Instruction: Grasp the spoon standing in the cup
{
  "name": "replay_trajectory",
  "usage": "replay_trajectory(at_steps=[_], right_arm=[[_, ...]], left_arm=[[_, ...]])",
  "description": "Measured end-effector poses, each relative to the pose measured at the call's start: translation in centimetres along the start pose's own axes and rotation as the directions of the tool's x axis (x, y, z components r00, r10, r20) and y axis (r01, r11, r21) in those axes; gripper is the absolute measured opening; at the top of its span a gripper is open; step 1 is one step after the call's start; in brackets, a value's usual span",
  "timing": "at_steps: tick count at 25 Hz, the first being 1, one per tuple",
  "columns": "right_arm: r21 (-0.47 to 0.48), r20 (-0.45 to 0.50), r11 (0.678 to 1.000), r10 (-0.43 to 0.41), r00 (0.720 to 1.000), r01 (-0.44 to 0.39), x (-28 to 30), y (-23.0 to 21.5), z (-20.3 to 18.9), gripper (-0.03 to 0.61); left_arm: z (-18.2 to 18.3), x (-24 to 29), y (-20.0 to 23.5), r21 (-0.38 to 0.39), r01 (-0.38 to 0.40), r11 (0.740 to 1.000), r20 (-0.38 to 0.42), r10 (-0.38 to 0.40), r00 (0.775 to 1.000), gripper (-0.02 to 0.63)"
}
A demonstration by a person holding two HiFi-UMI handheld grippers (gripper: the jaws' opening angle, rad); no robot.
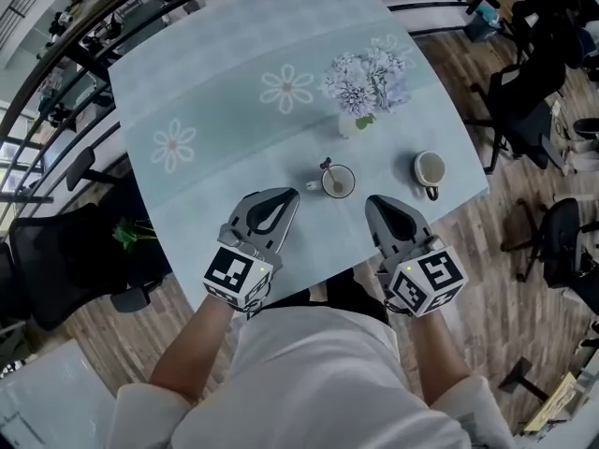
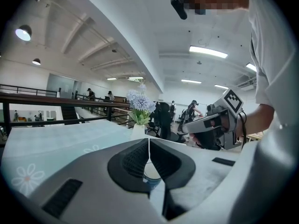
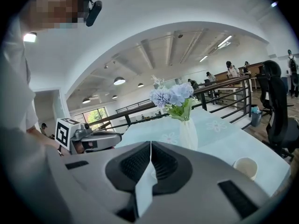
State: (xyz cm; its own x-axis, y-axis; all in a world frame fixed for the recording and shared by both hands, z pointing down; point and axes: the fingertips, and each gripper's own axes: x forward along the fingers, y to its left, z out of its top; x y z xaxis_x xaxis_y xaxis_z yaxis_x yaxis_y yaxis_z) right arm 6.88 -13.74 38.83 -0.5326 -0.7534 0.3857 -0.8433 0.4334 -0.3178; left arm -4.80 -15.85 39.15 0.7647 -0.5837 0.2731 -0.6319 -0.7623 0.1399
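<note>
A small dark-rimmed cup (image 1: 338, 181) stands on the table just ahead of both grippers. A spoon (image 1: 328, 169) stands in it, its handle leaning to the far left. My left gripper (image 1: 287, 195) hovers at the cup's near left, shut with nothing in it. At the cup's near right my right gripper (image 1: 375, 202) is also shut and holds nothing. In the left gripper view the closed jaws (image 2: 149, 142) hide most of the cup (image 2: 152, 175), and the spoon is out of sight. The right gripper view shows shut jaws (image 3: 150, 146) but not the cup.
A white vase of pale blue flowers (image 1: 359, 90) stands behind the cup. A white mug (image 1: 430, 169) sits to the right, near the table's (image 1: 206, 82) right edge. Office chairs (image 1: 552, 241) and a railing (image 1: 56, 73) surround the table.
</note>
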Motion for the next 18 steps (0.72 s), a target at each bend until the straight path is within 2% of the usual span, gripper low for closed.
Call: replay_trajectory(at_steps=[9,18], right_arm=[[-0.011,-0.045,0.996,0.087,0.995,-0.087,2.2,-5.2,0.9,0.023],[-0.003,-0.101,0.990,0.141,0.985,-0.142,3.3,-8.5,0.0,0.023]], left_arm=[[-1.7,5.1,1.2,-0.035,-0.083,0.996,-0.041,0.082,0.996,0.021],[-3.9,8.2,2.5,-0.064,-0.150,0.987,-0.080,0.144,0.986,0.021]])
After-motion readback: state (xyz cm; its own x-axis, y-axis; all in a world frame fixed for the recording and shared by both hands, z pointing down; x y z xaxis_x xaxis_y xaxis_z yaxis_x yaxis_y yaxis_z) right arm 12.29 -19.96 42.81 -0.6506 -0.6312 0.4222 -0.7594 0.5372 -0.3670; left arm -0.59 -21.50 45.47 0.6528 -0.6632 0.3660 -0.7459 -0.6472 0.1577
